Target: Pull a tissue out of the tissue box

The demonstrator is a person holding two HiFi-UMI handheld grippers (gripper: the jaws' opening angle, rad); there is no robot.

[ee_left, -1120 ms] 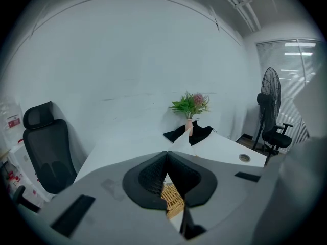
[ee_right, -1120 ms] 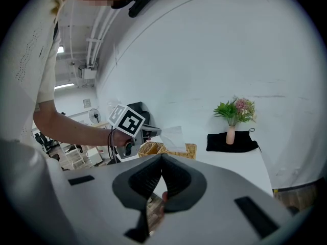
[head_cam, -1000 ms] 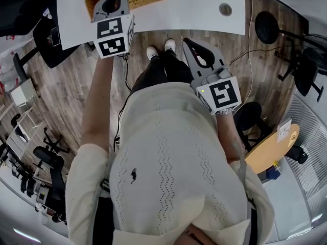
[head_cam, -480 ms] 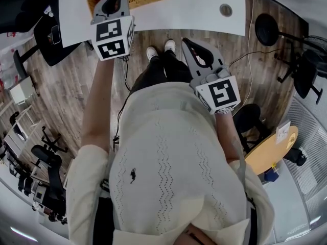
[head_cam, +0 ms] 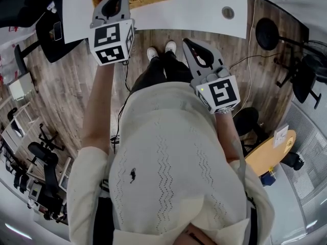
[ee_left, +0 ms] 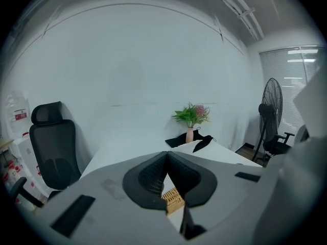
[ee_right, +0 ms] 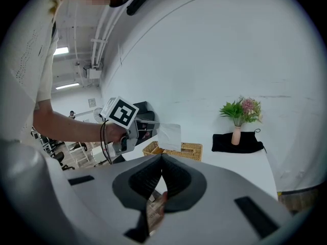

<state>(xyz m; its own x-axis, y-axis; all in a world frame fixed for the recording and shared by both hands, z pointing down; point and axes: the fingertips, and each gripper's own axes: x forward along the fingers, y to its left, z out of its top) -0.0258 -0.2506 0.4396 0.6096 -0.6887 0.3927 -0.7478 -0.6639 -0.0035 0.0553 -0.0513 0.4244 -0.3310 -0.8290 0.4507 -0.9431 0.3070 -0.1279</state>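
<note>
L gripper (ee_left: 166,156): jaws pressed together tip to tip. In the R gripper view a white tissue (ee_right: 170,136) hangs right off that tip, so it reads as pinched by its top corner. From the pinch the sheet runs down and narrows into the top of the wicker tissue box (ee_right: 186,150), which sits directly under the jaws. The L gripper view agrees: a white sliver, then wicker, shows in the gap below the tips. So the tissue's long axis is approx vertical, jaws on top, box below on the white table (head_cam: 194,9). The lower end looks to be in the slot, so not yet free, I'd judge. Next move calls for a pull up & away from the box, along the sheet. R gripper (ee_right: 162,158): jaws closed too, nothing between them, held back by the person's torso, well apart from the box. L is nearer by far. Risk: the light box could lift w/ the sheet.
</note>
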